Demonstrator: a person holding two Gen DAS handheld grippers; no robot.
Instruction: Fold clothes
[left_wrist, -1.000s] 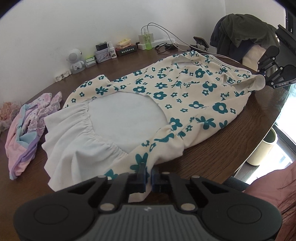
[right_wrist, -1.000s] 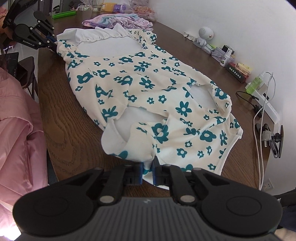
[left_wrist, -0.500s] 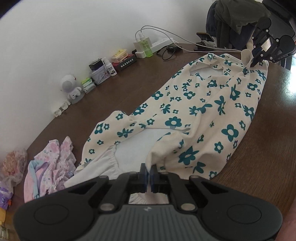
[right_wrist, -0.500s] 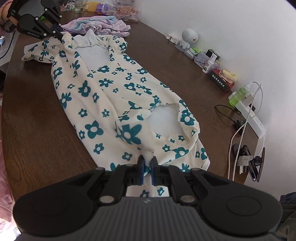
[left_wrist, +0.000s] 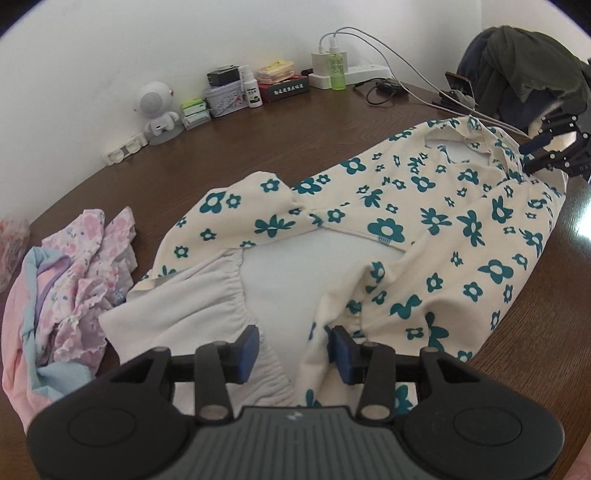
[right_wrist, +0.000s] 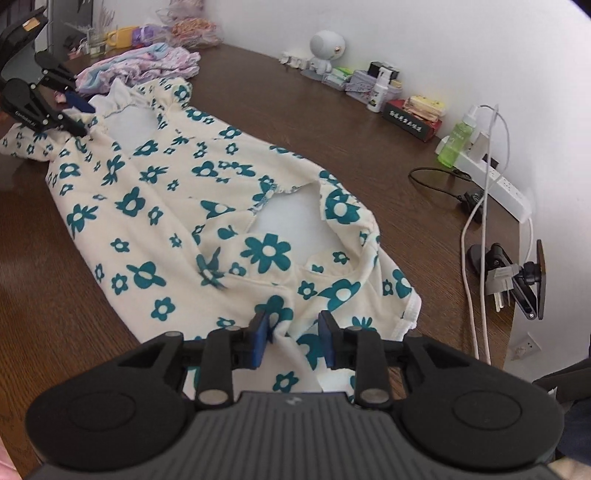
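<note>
A cream garment with teal flowers (left_wrist: 436, 236) lies folded lengthwise on the brown table (left_wrist: 280, 147); its white inner side shows at the gathered hem (left_wrist: 207, 295). My left gripper (left_wrist: 294, 349) is open over the hem end, cloth lying loose between its blue pads. My right gripper (right_wrist: 293, 341) is open over the neck end of the garment (right_wrist: 177, 192), cloth lying between its pads. Each gripper shows in the other's view, the right one (left_wrist: 543, 155) at the far end and the left one (right_wrist: 74, 114) at the hem.
A pink and lilac clothes pile (left_wrist: 62, 288) lies left of the hem. Along the wall stand a white robot figure (left_wrist: 157, 110), small boxes and bottles (left_wrist: 255, 88), a power strip with cables (right_wrist: 491, 173). A phone holder (right_wrist: 517, 277) sits at the table edge. A chair with dark clothes (left_wrist: 524, 70) stands behind.
Both grippers carried the near edge over, folding the garment lengthwise, then lowered and opened, letting the cloth go onto the table.
</note>
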